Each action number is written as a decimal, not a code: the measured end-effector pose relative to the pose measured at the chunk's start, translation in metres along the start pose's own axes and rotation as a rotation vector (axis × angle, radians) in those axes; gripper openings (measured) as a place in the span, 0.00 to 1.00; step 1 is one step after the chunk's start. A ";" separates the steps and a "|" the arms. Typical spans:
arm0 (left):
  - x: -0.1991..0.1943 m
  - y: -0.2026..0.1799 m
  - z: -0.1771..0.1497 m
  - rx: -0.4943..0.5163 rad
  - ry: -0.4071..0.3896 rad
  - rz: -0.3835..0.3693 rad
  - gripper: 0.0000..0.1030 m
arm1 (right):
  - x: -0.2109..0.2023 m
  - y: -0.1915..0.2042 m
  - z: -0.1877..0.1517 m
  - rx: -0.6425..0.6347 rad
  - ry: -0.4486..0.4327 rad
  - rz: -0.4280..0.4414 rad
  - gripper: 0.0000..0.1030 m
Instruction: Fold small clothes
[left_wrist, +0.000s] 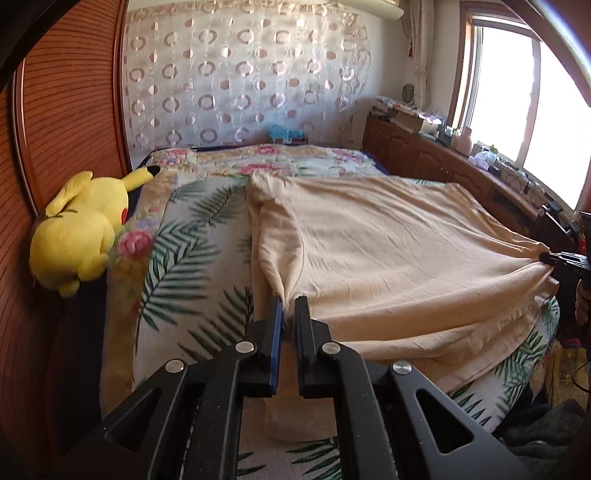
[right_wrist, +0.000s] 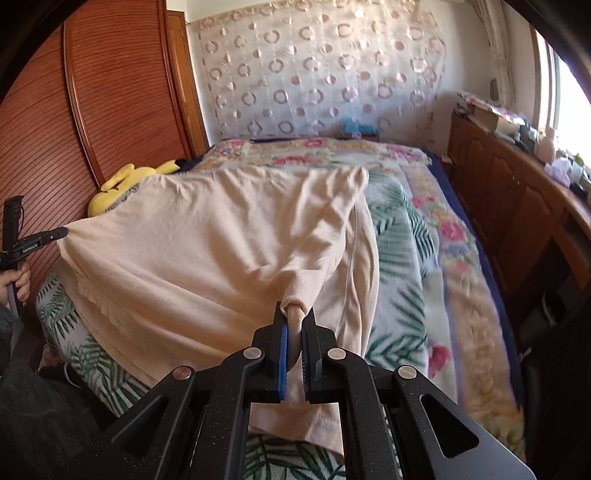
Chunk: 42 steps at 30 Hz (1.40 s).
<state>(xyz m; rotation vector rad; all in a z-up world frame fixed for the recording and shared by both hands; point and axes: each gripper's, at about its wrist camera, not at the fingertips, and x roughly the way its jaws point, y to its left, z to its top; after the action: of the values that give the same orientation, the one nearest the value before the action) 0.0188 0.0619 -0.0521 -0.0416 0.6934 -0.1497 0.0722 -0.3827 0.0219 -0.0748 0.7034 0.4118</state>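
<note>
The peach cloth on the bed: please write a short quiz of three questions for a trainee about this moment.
1. True or false: both grippers are shut on the peach cloth.
2. Which thing lies beside the wooden headboard? A) a yellow plush toy B) a red pillow C) a folded towel
3. Fill in: the cloth is spread over a bedcover printed with green ____ and pink flowers.

Key
1. True. The left gripper pinches one bunched corner and the right gripper pinches the other.
2. A, the yellow plush toy.
3. Leaves.
</note>
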 end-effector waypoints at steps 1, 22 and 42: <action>0.002 -0.001 -0.003 0.001 0.017 0.001 0.06 | 0.005 0.000 -0.001 -0.002 0.008 -0.006 0.05; 0.015 -0.005 -0.015 0.004 0.054 0.052 0.72 | 0.046 0.046 -0.006 -0.055 -0.042 -0.059 0.41; 0.023 0.009 -0.029 -0.054 0.090 0.072 0.72 | 0.081 0.038 0.017 -0.044 0.038 -0.045 0.42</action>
<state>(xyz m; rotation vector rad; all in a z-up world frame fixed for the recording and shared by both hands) 0.0187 0.0677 -0.0896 -0.0616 0.7880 -0.0644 0.1234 -0.3172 -0.0140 -0.1399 0.7293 0.3841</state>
